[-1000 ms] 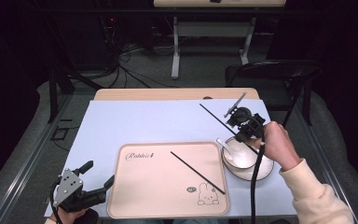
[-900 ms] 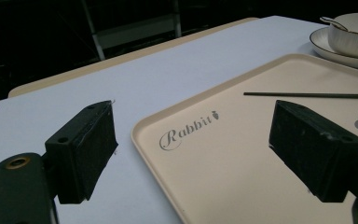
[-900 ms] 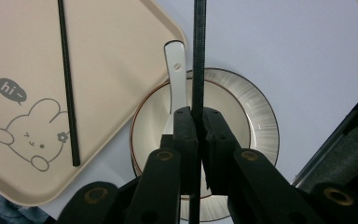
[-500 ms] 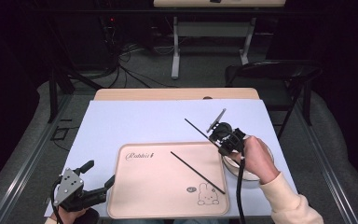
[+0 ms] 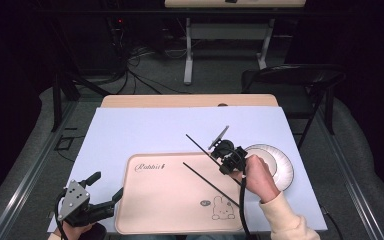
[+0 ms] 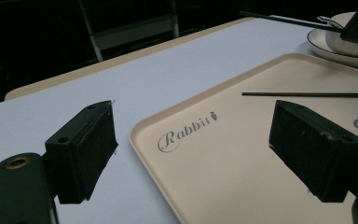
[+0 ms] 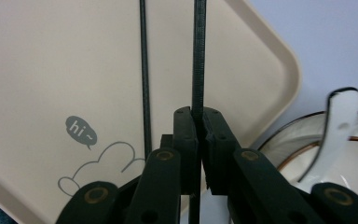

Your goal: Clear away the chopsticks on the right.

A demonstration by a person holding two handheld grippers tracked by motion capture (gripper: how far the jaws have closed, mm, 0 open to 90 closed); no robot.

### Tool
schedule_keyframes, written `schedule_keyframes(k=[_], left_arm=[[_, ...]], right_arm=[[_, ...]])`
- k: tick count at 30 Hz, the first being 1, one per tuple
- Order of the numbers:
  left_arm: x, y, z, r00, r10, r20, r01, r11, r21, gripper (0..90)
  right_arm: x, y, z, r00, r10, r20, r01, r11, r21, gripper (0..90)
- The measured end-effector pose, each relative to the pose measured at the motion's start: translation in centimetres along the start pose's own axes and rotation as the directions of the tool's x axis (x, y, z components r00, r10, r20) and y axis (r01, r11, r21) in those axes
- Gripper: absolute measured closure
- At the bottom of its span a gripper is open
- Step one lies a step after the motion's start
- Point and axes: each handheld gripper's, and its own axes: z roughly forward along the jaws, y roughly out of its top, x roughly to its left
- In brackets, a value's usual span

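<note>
A beige tray printed with "Rabbit" and a bunny lies on the pale blue mat. One black chopstick lies slantwise on the tray. My right gripper is shut on a second black chopstick, held just above the tray's right edge. In the right gripper view the held chopstick runs almost parallel to the lying chopstick, slightly to its right. My left gripper rests open at the tray's near left corner, and nothing is between its jaws.
A white bowl on a dark-rimmed plate stands right of the tray, with a white spoon in it. The mat's far half is bare. A chair stands beyond the table's right end.
My right gripper has carried the chopstick left and toward me, from above the bowl to the tray's right edge. The left gripper has not moved.
</note>
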Motion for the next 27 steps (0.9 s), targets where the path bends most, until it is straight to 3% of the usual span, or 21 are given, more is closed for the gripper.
schedule_keyframes(k=[12,19,22,27], left_arm=[[-0.1,0.0,0.0,1.0,0.005,-0.002,-0.005,1.0,-0.004,14.7],[-0.1,0.0,-0.1,1.0,0.003,-0.002,-0.003,1.0,-0.009,14.7],[-0.1,0.0,-0.1,1.0,0.005,-0.003,-0.005,0.9999,-0.012,14.7],[-0.2,0.0,0.0,1.0,0.006,-0.004,-0.006,0.9999,-0.012,14.7]], right_arm=[[0.4,-1.4,3.7,0.9994,0.015,-0.031,-0.013,0.998,0.063,84.9],[0.5,-1.5,4.8,0.9991,0.021,-0.037,-0.018,0.996,0.091,84.9],[0.7,-1.4,5.5,0.9994,-0.002,-0.035,0.006,0.993,0.12,84.9],[1.0,-1.2,6.1,0.9992,-0.008,-0.039,0.012,0.993,0.118,84.9]])
